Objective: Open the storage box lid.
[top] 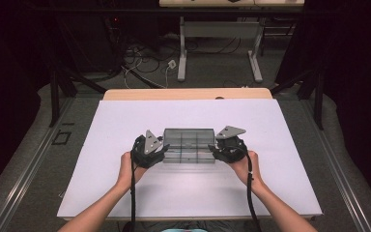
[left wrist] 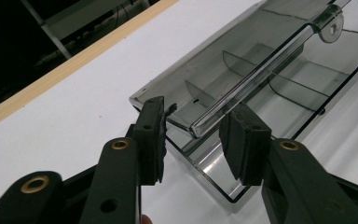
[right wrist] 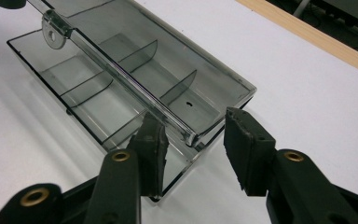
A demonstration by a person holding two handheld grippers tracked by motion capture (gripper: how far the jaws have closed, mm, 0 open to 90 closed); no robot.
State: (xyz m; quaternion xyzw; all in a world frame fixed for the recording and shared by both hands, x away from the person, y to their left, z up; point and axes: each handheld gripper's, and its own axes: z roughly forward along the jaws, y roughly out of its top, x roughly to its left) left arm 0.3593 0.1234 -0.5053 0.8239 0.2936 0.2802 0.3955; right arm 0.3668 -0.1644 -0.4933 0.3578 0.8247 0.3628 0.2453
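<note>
A clear grey plastic compartment box [top: 189,145] lies on the white tabletop [top: 125,193], its inner dividers visible and a clear rod [left wrist: 261,70] running along its length. My left gripper [top: 163,153] is at the box's left end. In the left gripper view its jaws [left wrist: 196,142] stand apart on either side of the rod's end, the pads [left wrist: 151,140] not pressing on it. My right gripper [top: 215,152] is at the right end. In the right gripper view [right wrist: 196,156] the rod's tip [right wrist: 189,136] lies between its spread pads [right wrist: 247,154], with a gap on the right side.
A wooden strip [top: 188,93] borders the table's far edge. Beyond it are a white table frame [top: 220,43] and loose cables [top: 140,60] on the floor. Dark stands and curtains flank both sides.
</note>
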